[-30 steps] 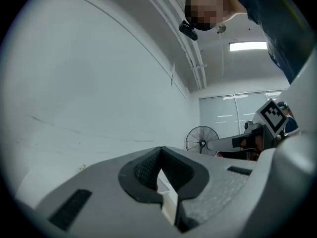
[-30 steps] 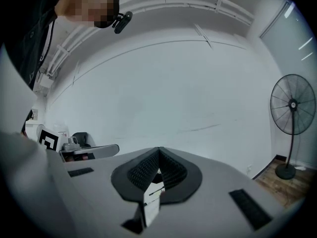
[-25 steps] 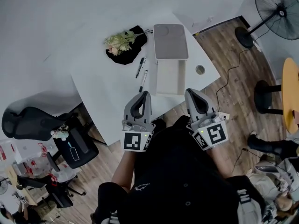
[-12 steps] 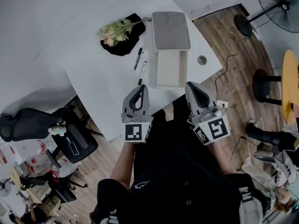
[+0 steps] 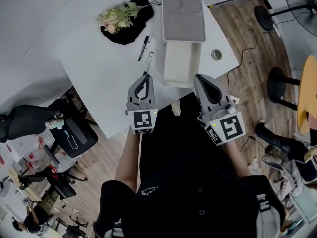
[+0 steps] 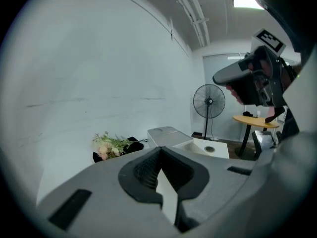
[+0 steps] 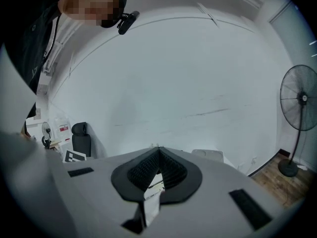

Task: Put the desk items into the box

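Note:
An open white box (image 5: 181, 66) stands on the white table (image 5: 99, 73), with its grey lid (image 5: 184, 19) lying just behind it. Two black pens (image 5: 144, 47) (image 5: 148, 62) lie to the box's left. Pale flowers (image 5: 118, 15) rest on a black cloth at the back. My left gripper (image 5: 147, 77) hovers shut and holding nothing at the table's near edge, its tip just short of the nearer pen. My right gripper (image 5: 199, 77) is shut and holding nothing by the box's near right corner. The left gripper (image 6: 159, 150) view shows the flowers (image 6: 110, 144) and lid (image 6: 166, 133).
A round cable hole (image 5: 217, 54) sits in the table right of the box. Black office chairs (image 5: 29, 123) stand on the wood floor to the left. A standing fan (image 5: 302, 4) and a round yellow table (image 5: 309, 98) are on the right.
Both grippers have moved forward to the table's near edge, still shut. The left tip now lies close to the nearer pen. Nothing on the table has moved.

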The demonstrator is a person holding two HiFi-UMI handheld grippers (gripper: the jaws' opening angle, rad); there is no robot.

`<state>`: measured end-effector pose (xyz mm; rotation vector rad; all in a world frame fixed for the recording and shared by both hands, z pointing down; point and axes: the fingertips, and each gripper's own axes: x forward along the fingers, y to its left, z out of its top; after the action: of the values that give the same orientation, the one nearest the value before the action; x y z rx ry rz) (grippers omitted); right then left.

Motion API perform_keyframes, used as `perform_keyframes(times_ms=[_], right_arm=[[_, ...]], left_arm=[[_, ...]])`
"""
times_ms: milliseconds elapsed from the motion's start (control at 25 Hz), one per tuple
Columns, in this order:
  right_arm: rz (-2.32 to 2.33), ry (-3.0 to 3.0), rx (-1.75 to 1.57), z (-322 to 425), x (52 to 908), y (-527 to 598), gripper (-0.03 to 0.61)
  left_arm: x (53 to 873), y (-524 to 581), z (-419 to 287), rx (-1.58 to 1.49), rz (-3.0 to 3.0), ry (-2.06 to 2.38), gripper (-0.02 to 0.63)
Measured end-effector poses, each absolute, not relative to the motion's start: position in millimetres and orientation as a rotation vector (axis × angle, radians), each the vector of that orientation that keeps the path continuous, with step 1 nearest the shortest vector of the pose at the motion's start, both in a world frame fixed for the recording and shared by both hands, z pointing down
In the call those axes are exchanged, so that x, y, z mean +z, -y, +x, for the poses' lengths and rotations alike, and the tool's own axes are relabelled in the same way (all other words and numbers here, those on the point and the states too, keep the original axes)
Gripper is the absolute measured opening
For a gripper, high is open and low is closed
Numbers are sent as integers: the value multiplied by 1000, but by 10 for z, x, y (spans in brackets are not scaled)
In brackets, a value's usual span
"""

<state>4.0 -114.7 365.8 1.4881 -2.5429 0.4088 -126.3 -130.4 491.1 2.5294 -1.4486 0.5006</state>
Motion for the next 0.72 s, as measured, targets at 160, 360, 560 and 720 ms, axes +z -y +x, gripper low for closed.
perform_keyframes(times_ms=[160,360,560,720], right_arm=[[1462,2525,432,121,3786,1332,0],[1437,2506,447,204,3864,1535,0],[1401,2493,469,238,3987,1723,-2],[1378,2477,485,269,4034,1833,0]], left_arm=[[5292,1408,-1266,611,2468,1430,6],[5652,1530,-1271,680,2388,1388,10],[6085,1647,-1301,785,2308,1326,46],[6385,1661,-1304,847,2242,1251,89]])
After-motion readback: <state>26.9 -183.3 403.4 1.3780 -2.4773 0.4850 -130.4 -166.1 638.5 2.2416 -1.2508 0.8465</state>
